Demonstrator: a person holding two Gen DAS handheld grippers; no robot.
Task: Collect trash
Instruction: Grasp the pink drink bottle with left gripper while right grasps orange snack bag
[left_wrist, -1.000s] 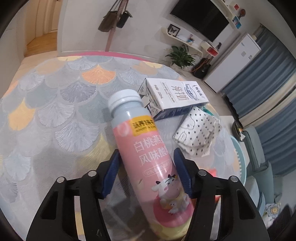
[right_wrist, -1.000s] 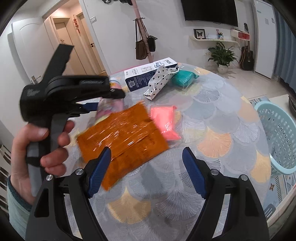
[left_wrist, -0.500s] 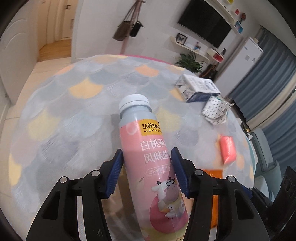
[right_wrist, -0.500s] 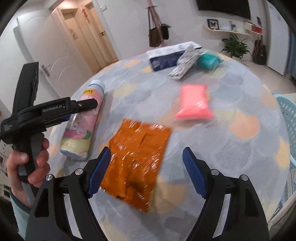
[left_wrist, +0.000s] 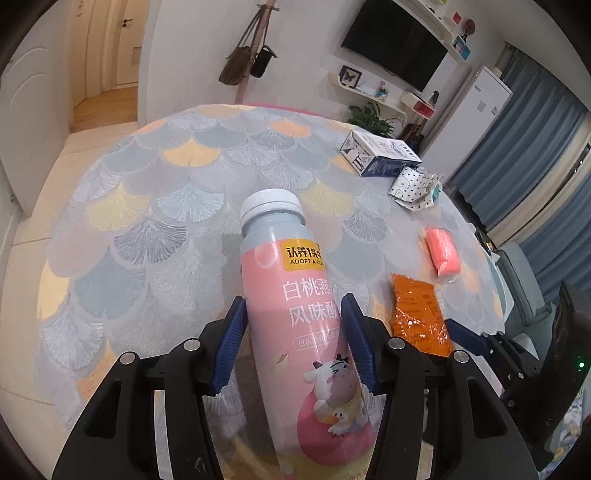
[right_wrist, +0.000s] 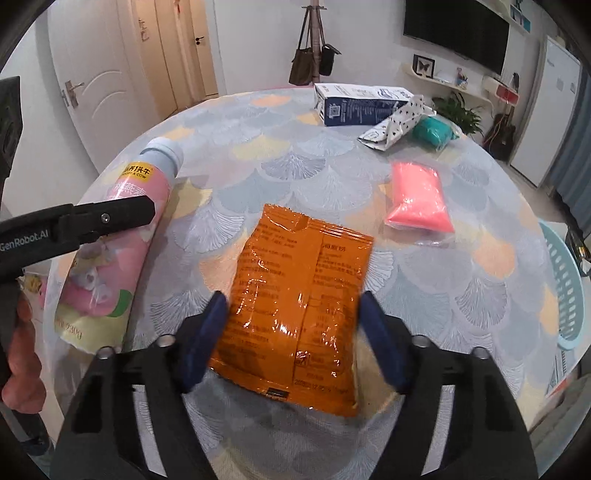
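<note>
My left gripper (left_wrist: 293, 343) is shut on a pink yoghurt bottle (left_wrist: 295, 321) with a white cap, held lying over the table's left side; the bottle also shows in the right wrist view (right_wrist: 118, 236). My right gripper (right_wrist: 291, 332) is open, its fingers either side of a flat orange packet (right_wrist: 299, 295) lying on the table; the packet also shows in the left wrist view (left_wrist: 417, 314). A pink pouch (right_wrist: 417, 197), a polka-dot wrapper (right_wrist: 395, 123), a teal pouch (right_wrist: 432, 131) and a blue-white milk carton (right_wrist: 358, 103) lie farther back.
The round table (right_wrist: 295, 170) has a scale-pattern cloth. A light blue laundry basket (right_wrist: 565, 288) stands on the floor off the table's right edge. A coat stand with bags (right_wrist: 314, 55) and doors are behind the table.
My right gripper moved forward and down so its open fingers now flank the orange packet. My left gripper pulled back from the carton with the bottle still in it.
</note>
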